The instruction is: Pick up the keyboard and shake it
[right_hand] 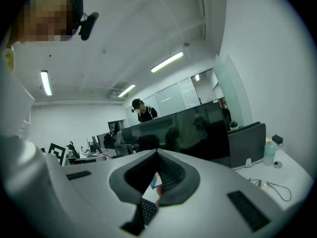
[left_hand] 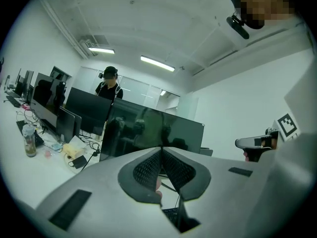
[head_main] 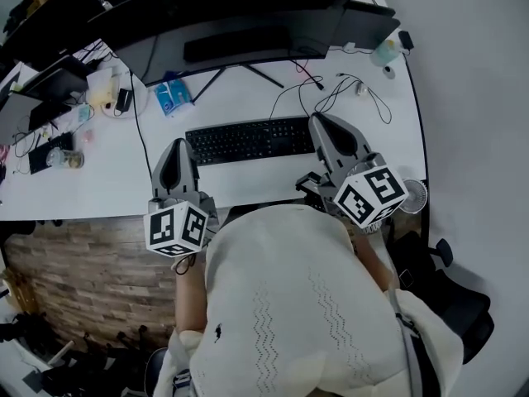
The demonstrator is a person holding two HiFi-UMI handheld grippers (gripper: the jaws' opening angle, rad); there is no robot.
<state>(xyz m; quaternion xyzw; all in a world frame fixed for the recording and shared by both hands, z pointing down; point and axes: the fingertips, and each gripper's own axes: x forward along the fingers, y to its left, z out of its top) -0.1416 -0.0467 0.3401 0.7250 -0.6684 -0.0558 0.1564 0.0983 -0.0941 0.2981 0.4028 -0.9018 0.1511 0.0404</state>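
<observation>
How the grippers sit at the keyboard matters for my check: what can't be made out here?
- Head view: whether the keyboard is off the desk; the steep downward look shows no height.
- Head view: contact at its ends; the left gripper and right gripper cover them.
- Gripper views: the shut jaws hide all but slivers of it.

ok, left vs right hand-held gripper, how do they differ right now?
Left hand-held gripper is at the keyboard's left end, right hand-held gripper at its right end. The right one reaches nearer the monitor than the left. Shared: both have jaws closed at the tips.
</observation>
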